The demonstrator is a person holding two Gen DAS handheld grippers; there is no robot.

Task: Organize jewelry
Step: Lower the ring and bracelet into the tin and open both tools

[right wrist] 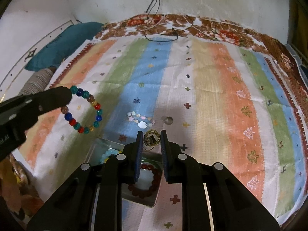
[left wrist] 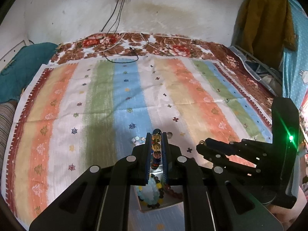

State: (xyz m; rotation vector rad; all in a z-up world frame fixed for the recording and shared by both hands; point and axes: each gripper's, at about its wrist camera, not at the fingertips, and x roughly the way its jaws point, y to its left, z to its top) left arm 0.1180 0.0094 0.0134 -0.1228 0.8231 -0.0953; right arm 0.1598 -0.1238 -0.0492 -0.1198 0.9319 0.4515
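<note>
**Left tongs lift a bead bracelet above the tray; right tongs parted over a gold piece**

The left tongs are clamped on a multicoloured bead bracelet, beads lined up between the blue pads. Seen from the right wrist, the loop hangs free from the fingertips, lifted off the cloth, with teal, blue, red and amber beads.

The right tongs stand with jaws parted and nothing gripped. Between the tips, on the cloth, lies a small gold wire piece; whether the pads touch it cannot be told.

Under both tongs sits a shiny tray. In it lie a dark red bead bracelet and, to its left, a pale blue bead bracelet with yellow and dark beads beside it.

Just beyond the tray, on the blue stripe, a pale shell bracelet rests flat, and a small clear bead lies near it to the right.

All of this sits on a striped cloth spread over a floral blanket, with black cables trailing from the wall at the far edge.
</note>
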